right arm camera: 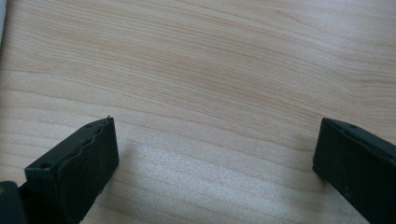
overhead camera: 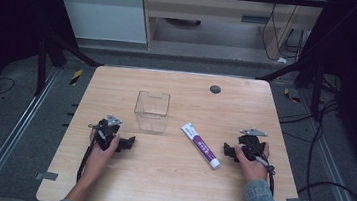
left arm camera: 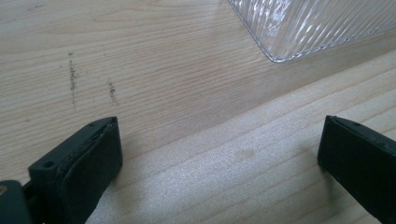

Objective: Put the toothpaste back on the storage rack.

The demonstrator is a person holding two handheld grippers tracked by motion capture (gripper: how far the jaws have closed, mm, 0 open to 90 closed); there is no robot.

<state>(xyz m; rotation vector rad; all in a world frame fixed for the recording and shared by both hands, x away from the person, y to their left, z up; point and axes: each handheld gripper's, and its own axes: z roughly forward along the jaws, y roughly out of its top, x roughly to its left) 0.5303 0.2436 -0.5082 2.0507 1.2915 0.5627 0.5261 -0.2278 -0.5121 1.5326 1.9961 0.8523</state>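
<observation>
While both of my tongs rest on the wooden table (overhead camera: 173, 180), its near edge is cut off at 6 o'clock. The clear container (overhead camera: 152, 111) stands at centre; in the left gripper view it is cropped to one ribbed corner at 1 o'clock. The toothpaste tube (overhead camera: 200, 145) lies at 4 o'clock of it, lettering illegible. My left gripper (overhead camera: 129, 141) and right gripper (overhead camera: 226, 150) both stand wide open, gripping nothing.
</observation>
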